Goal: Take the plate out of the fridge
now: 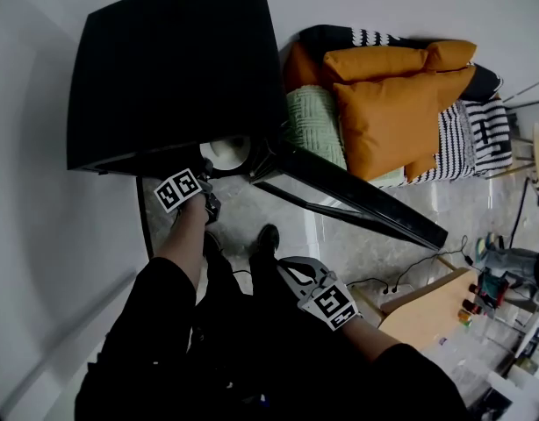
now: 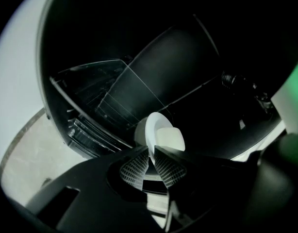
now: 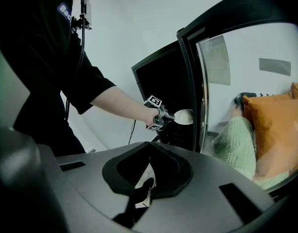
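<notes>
Left fingers (image 2: 171,166): I clench the plate (image 2: 161,132) by its rim | plate at the open fridge (image 1: 173,68) mouth, not yet clear | my right fingers (image 3: 163,152) closed, empty | left to do: draw it out.

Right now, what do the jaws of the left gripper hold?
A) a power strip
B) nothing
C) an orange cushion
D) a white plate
D: in the left gripper view, the left gripper has both jaws pressed on the rim of the white plate, which stands in front of the dark inside of the open fridge.
</notes>
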`<state>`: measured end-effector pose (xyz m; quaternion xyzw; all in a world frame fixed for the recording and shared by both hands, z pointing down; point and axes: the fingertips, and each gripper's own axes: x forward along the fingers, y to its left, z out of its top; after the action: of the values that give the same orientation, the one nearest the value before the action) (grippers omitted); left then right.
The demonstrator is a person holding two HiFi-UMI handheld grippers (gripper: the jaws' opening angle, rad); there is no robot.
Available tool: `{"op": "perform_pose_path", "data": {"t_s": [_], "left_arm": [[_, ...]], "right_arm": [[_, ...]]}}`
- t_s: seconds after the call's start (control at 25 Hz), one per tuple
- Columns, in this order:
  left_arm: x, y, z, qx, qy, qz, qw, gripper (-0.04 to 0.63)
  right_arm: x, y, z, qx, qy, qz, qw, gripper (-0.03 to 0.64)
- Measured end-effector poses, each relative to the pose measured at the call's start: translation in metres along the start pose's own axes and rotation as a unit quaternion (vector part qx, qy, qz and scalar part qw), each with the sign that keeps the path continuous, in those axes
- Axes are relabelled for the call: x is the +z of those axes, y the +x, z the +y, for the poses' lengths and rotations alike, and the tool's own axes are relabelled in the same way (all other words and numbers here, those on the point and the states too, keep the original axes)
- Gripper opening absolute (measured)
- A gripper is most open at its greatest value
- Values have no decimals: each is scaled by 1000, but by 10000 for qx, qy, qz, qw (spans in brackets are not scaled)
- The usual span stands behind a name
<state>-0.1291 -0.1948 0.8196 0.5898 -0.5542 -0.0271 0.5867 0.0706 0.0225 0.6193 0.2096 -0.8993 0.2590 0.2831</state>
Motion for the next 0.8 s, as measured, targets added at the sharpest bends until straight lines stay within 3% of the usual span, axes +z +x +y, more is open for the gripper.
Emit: {"op": "perform_pose_path", "data": {"t_s": [0.44, 0.8], "left_arm": [[-12, -5, -2, 5, -252, -289, 9993, 49], [-20, 3, -6, -240, -641, -301, 9972, 66]], "right_arm": [[1, -3, -2, 10, -81, -3, 10000, 9], [-4, -7, -5, -33, -47, 84, 9999, 9]]}}
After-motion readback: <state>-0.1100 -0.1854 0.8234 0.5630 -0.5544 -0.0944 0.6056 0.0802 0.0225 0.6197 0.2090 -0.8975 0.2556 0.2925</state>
